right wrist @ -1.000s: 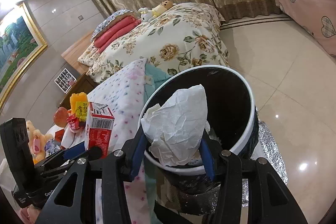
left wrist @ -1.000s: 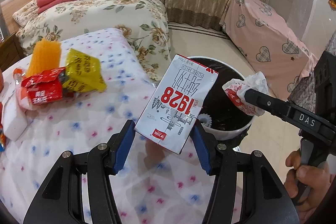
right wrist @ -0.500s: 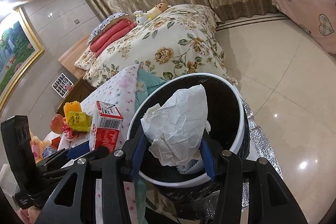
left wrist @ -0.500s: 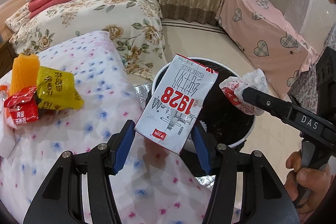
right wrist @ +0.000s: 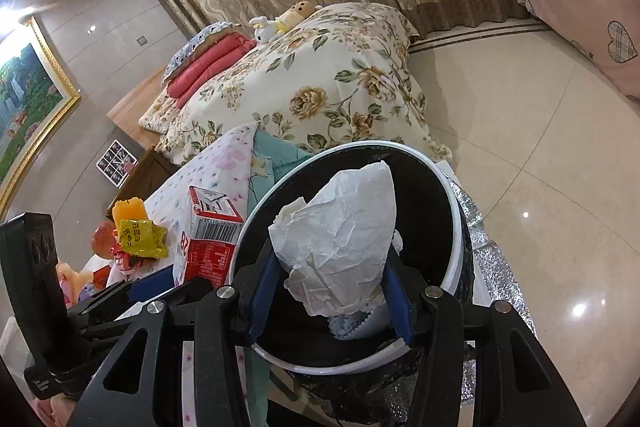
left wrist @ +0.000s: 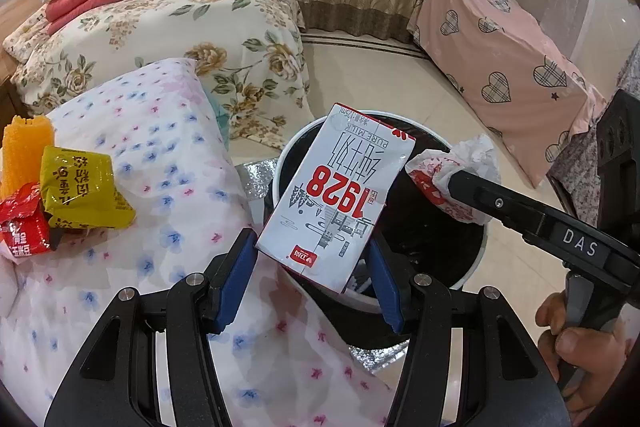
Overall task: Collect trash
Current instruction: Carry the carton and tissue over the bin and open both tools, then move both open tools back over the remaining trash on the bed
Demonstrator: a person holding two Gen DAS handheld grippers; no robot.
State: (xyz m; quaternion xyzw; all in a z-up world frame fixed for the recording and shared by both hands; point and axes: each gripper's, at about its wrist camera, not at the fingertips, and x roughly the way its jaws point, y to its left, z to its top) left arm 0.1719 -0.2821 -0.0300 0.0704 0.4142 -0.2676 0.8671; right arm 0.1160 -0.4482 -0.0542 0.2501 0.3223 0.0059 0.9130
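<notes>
My left gripper is shut on a white and red milk carton, held upside down over the near rim of the round black bin. The carton's red side also shows in the right wrist view, just left of the bin. My right gripper is shut on a crumpled white paper wrapper, held above the bin's white-rimmed opening. From the left wrist view that wrapper hangs over the bin's right side at the tip of the right gripper's black arm.
A yellow packet, a red packet and an orange piece lie on the spotted cloth at left. A floral bed stands behind, a pink heart-print cover at right. Tiled floor surrounds the bin.
Both grippers have moved toward the bin with their loads; the bin now sits more under the carton and wrapper. The packets on the cloth have slid further left in the left wrist view.
</notes>
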